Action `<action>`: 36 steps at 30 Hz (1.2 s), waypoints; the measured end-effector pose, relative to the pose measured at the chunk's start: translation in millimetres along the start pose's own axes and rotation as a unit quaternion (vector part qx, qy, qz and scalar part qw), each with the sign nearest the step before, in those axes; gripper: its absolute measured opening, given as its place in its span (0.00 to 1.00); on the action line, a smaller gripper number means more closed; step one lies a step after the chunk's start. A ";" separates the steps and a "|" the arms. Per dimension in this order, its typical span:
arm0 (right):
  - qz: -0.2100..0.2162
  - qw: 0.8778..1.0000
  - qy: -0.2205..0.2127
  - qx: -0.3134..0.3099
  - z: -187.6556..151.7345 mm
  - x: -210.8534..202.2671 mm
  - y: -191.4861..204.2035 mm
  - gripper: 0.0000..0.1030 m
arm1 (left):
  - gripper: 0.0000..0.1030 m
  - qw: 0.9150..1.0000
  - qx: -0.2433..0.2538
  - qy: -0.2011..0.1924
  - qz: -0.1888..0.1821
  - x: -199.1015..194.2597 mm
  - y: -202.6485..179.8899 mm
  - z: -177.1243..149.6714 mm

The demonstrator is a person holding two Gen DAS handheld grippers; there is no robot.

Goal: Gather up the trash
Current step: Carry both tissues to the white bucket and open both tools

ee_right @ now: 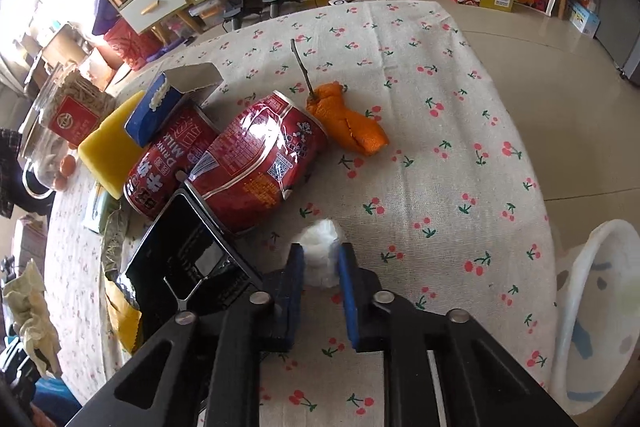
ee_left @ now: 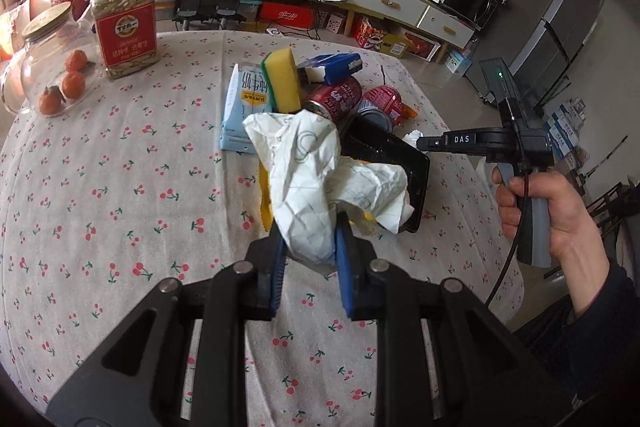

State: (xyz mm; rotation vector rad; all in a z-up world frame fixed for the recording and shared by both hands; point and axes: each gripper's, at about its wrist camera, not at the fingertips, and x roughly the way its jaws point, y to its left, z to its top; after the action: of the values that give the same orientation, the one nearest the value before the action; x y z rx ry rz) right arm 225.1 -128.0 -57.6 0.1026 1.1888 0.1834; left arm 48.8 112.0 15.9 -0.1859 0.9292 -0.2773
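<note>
The round table point(ee_left: 100, 187) under its cherry-printed cloth is still carrying most of the trash, so the collecting is looking to be at an early stage. Beside it in the right wrist view, the white patterned bin point(ee_right: 592, 307) is standing at the table's edge; nothing can be made out inside it, though only part of it is showing.

The heap near the middle is waiting untouched: a black rectangular plastic tray point(ee_right: 188, 259), a pale blue milk carton point(ee_left: 240, 107), two dented red drink cans point(ee_right: 256, 163), a yellow sponge with a green backing point(ee_left: 282, 83), an open blue cardboard box point(ee_right: 168, 103), and a strip of orange peel with a twig point(ee_right: 348, 123) lying just beside the cans.

Two pieces are being dealt with now. The left gripper point(ee_left: 310, 243) is clenching a large crumpled sheet of white paper point(ee_left: 312, 163), which is hanging clear of the cloth, apart from the heap. The right gripper point(ee_right: 322, 263) is closing its fingers on a small white tissue wad point(ee_right: 320, 247) that is sitting on the cloth near the tray.

Both pieces are yet to reach the bin, and the whole heap remains after them.
</note>
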 end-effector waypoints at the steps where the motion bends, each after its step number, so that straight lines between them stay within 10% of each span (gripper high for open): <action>1: 0.002 1.000 -0.006 0.003 0.3 -6.9 -2.2 0.06 | 0.24 1.000 0.010 -0.004 -0.003 -0.4 -4.8 1.2; 13: 0.049 0.995 -0.050 0.073 -14.6 -85.9 -62.2 0.06 | 0.24 0.996 0.060 0.006 -0.060 20.0 -56.9 9.8; 22: -0.038 0.979 -0.113 0.165 -41.5 -160.4 -160.5 0.06 | 0.24 0.980 0.119 0.059 -0.149 73.3 -176.5 16.6; 32: -0.070 0.958 -0.076 0.269 -80.3 -161.4 -262.6 0.06 | 0.24 0.961 0.148 0.135 -0.193 170.6 -303.8 8.5; 36: -0.065 0.958 -0.077 0.268 -83.4 -164.5 -267.1 0.07 | 0.51 0.965 0.128 0.142 -0.181 196.4 -317.3 17.3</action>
State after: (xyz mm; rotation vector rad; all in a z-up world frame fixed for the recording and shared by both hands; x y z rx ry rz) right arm 111.9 -423.5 14.6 0.5032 1.0589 -0.2649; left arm 125.1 -250.0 -35.9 -0.0759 1.1314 -0.7751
